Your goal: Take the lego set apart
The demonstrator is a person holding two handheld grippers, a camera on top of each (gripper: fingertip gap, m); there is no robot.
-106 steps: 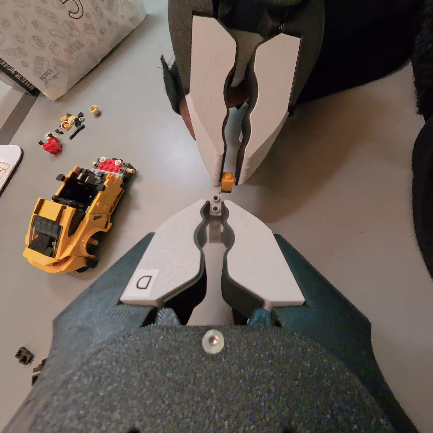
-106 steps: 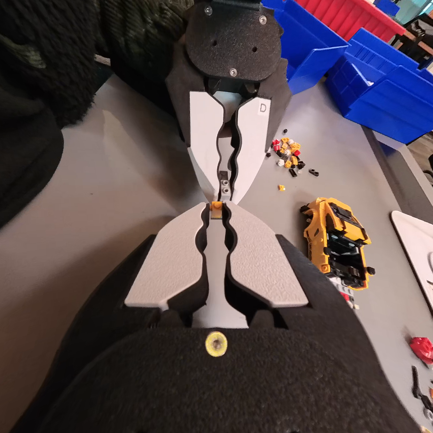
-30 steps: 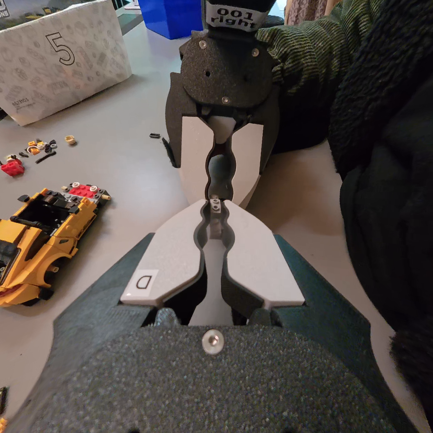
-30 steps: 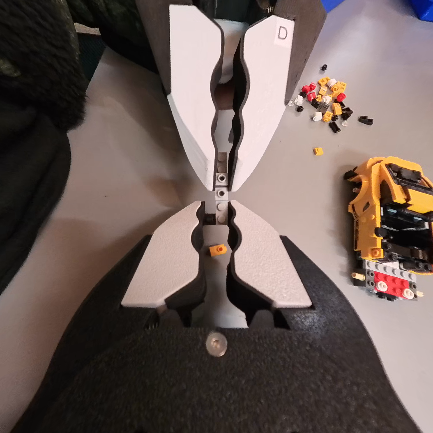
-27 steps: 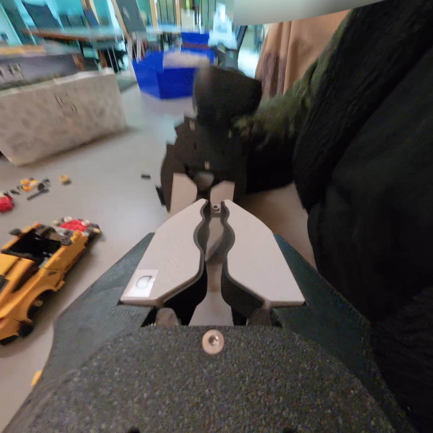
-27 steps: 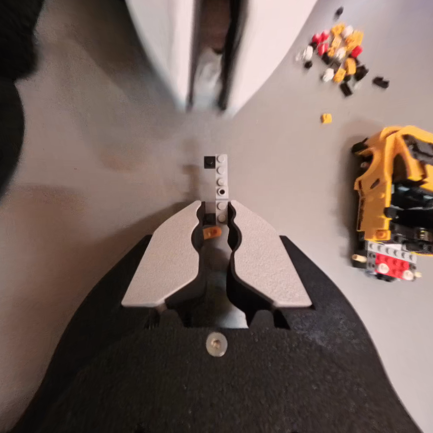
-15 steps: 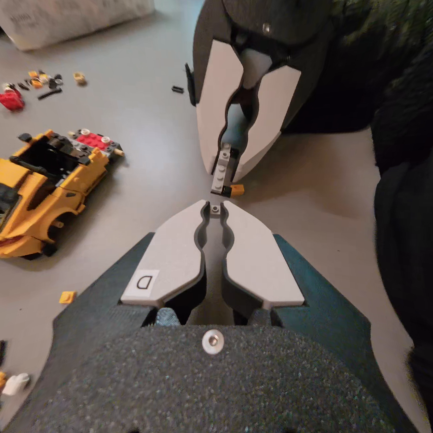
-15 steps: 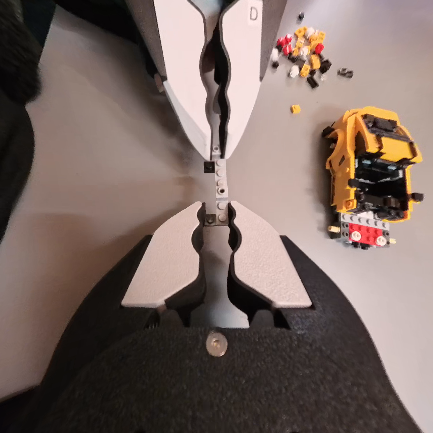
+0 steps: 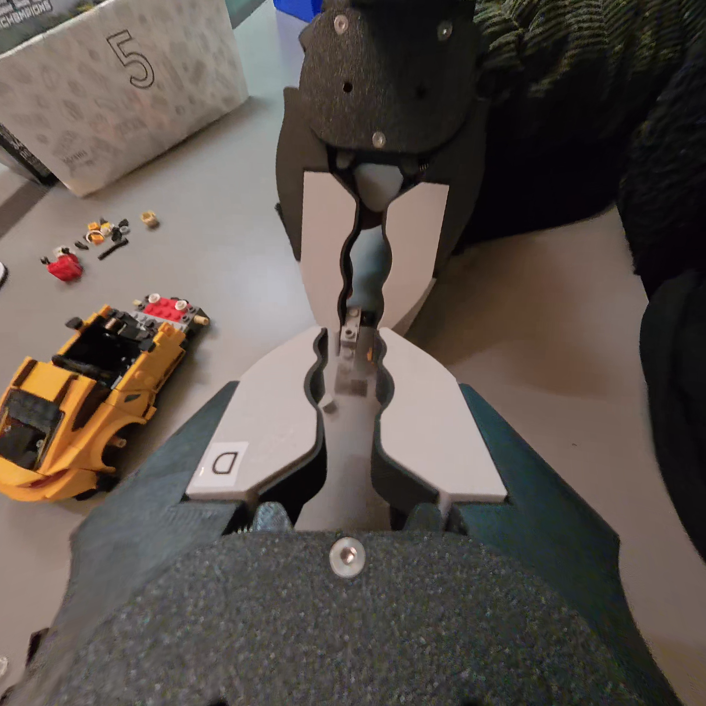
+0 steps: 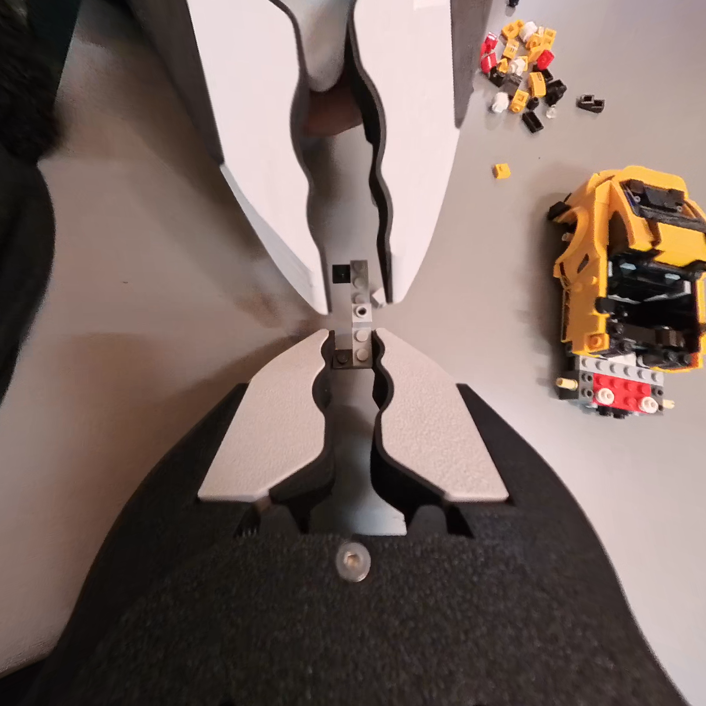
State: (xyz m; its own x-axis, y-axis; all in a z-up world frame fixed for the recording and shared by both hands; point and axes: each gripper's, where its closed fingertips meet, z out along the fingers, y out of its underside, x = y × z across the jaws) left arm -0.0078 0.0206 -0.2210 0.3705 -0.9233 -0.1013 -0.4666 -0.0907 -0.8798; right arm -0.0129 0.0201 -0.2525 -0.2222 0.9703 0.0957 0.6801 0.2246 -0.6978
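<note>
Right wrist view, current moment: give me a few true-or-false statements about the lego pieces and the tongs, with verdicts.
1. The right tongs grip one end of the grey strip. True.
2. The yellow car sits inside a blue bin. False: it lies on the grey table.
3. A pile of small loose pieces lies on the table beyond the car. True.
4. The grey strip is attached to the car. False: it is apart from the car, between the two tongs.
5. The left tongs have nothing between them. False: the strip's far end lies between their fingers.
</note>
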